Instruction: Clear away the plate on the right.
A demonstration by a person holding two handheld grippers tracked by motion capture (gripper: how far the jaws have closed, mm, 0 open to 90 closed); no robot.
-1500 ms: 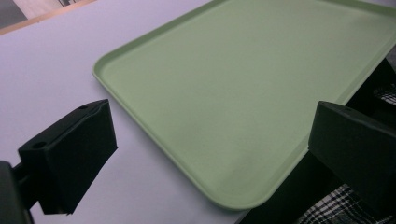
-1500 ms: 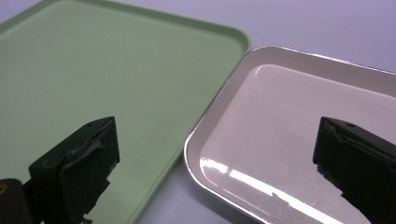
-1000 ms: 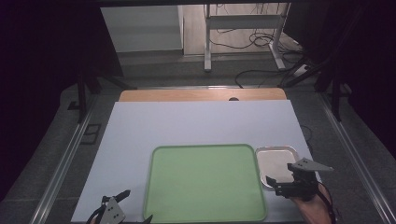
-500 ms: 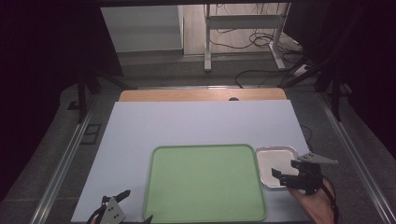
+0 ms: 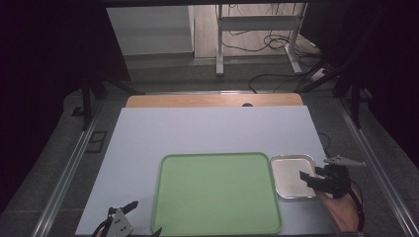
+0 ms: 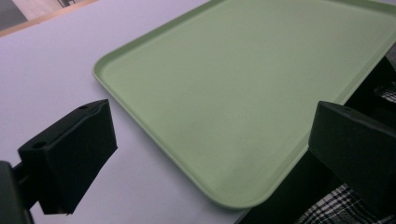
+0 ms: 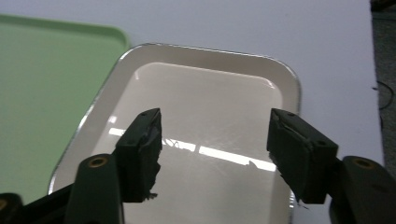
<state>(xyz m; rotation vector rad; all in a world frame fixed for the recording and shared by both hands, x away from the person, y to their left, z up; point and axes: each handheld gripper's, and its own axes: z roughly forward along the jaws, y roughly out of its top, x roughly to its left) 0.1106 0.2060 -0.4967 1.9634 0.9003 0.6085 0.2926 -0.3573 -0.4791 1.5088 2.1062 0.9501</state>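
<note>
At the right near corner of the bench [image 5: 207,133], my right gripper [image 5: 312,178] hangs over the small metal tray [image 5: 291,165]. In the right gripper view its fingers [image 7: 142,149] stand partly apart above the tray's shiny floor; they have just been closing, and nothing lies between them. Neither pad touches the tray's rim or floor as far as I can tell. My right hand [image 5: 343,210] enters from the bottom edge of the high view, with the grey three-cornered plate [image 5: 344,161] on top of the gripper.

The metal tray lies flat on the white bench surface, just beside the right edge of the green tray [image 5: 217,192]. The two rims run parallel; whether they touch I cannot tell. The metal tray holds nothing; its floor shows bright reflected strips of light.

The green tray lies flat in the near middle of the bench, and its floor is bare.

My left gripper [image 5: 132,217] sits at the near left corner of the bench, just off the green tray's near left corner. In the left gripper view its fingers [image 6: 70,156] are spread wide, one over the white bench, the other past the bench's near edge, with the green tray's [image 6: 252,88] near corner between them and nothing pinched.
</note>
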